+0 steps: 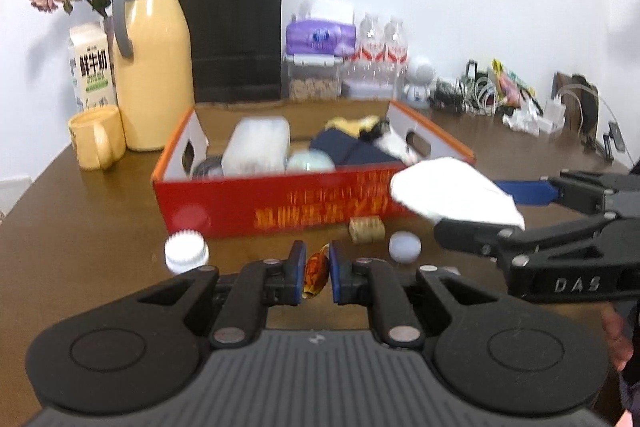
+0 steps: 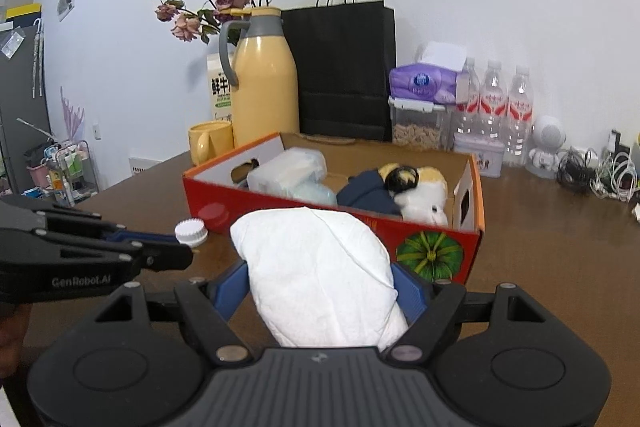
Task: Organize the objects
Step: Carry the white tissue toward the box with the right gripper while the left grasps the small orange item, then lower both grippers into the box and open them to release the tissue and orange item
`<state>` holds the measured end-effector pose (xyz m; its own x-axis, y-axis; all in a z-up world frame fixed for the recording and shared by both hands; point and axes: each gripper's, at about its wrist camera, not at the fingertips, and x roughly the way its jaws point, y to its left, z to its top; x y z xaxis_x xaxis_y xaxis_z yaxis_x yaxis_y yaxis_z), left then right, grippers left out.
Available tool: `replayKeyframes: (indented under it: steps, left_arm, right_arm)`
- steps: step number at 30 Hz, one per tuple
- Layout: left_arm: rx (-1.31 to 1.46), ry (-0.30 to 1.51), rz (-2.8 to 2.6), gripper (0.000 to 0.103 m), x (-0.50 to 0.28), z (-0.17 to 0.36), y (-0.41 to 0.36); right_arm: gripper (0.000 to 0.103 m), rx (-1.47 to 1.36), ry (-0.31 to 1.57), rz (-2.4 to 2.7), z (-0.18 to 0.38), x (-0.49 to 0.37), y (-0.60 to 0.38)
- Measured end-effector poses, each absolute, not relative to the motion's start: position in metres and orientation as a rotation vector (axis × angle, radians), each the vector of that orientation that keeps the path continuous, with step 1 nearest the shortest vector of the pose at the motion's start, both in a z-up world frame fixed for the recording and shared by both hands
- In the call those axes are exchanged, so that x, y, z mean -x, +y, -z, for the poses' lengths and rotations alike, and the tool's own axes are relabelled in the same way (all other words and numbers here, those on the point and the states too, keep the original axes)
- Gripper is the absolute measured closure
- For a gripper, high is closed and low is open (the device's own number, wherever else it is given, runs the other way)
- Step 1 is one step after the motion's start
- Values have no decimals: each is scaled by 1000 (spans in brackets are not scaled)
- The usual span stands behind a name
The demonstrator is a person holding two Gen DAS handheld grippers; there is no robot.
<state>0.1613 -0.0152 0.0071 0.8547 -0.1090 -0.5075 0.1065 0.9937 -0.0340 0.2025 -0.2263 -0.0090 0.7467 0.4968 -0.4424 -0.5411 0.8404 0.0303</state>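
My left gripper [image 1: 316, 267] is shut on a small orange-red wrapped sweet [image 1: 315, 273], held just above the brown table in front of the red cardboard box [image 1: 280, 205]. My right gripper [image 2: 320, 283] is shut on a soft white pouch [image 2: 316, 267], which fills the space between its blue pads. In the left wrist view the pouch [image 1: 452, 193] hangs at the right, near the box's front corner. The box [image 2: 440, 241] holds a clear plastic container [image 2: 286, 169], a navy cloth [image 2: 366, 193] and a plush toy [image 2: 416, 187].
On the table before the box lie a white ridged cap [image 1: 186, 251], a small gold-wrapped block [image 1: 367, 229] and a pale round lid [image 1: 405, 246]. Behind stand a yellow flask [image 1: 154, 67], mug [image 1: 94, 139], milk carton [image 1: 91, 67], black paper bag [image 1: 236, 31], water bottles [image 2: 494, 107] and tangled cables [image 2: 600, 173].
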Motion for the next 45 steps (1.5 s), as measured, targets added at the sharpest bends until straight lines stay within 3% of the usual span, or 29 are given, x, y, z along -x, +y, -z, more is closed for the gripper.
replayKeyframes:
  steps: [18, 28, 41, 42, 43, 44, 45]
  left_arm:
    - [81, 405, 78, 90, -265, -53, -8]
    - [112, 444, 98, 90, -341, -33, -22]
    - [50, 466, 79, 89, -349, -16, -24]
    - [49, 458, 70, 86, -347, -17, -23]
    - [45, 454, 64, 75, -346, -19, -23]
    - [42, 446, 61, 55, -345, -20, -23]
    - [39, 438, 55, 44, -343, -21, -24]
  right_arm:
    - [27, 158, 403, -487, -31, -310, -182]
    - [27, 134, 441, -416, -16, -375, -175]
    - [23, 135, 519, -418, 9, -388, -183]
    - [20, 137, 517, -420, 9, -387, -183]
    - [18, 138, 515, -419, 9, -385, -182]
    - [14, 138, 513, -418, 8, -385, -183]
    - [9, 138, 510, -415, 7, -384, -183]
